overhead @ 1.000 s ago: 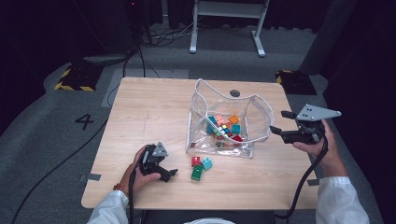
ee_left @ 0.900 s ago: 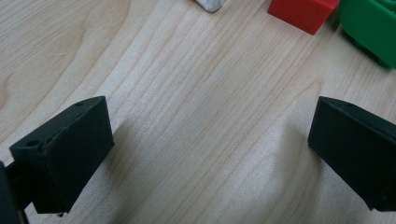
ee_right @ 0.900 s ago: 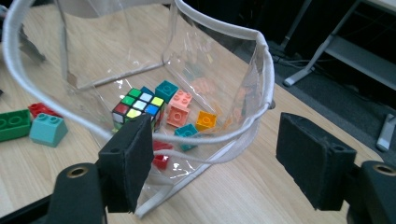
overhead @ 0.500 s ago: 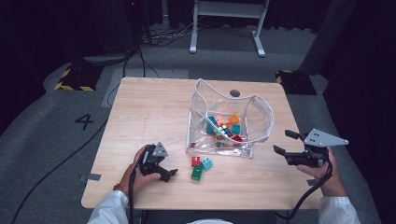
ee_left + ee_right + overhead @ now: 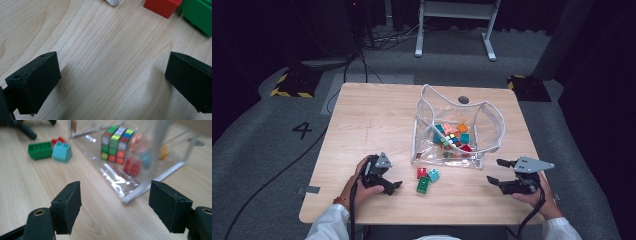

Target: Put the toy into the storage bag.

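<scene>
Two open grippers wait on the table beside a clear bag of toys.

In the high view the left gripper [image 5: 393,186] lies low at the lower left of the frame, and in the left gripper view its jaws stand wide apart over bare wood, with nothing between them. The right gripper [image 5: 498,172] is at the lower right, jaws also spread and empty, pointing toward the transparent bag [image 5: 492,120] in the middle of the table [image 5: 372,115]. Inside the bag a colour cube [image 5: 115,143] stands among blurred bricks. Just in front of the bag, between the two grippers, lie a green brick [image 5: 423,185], a red brick [image 5: 421,173] and a teal brick [image 5: 433,175], close together.
</scene>
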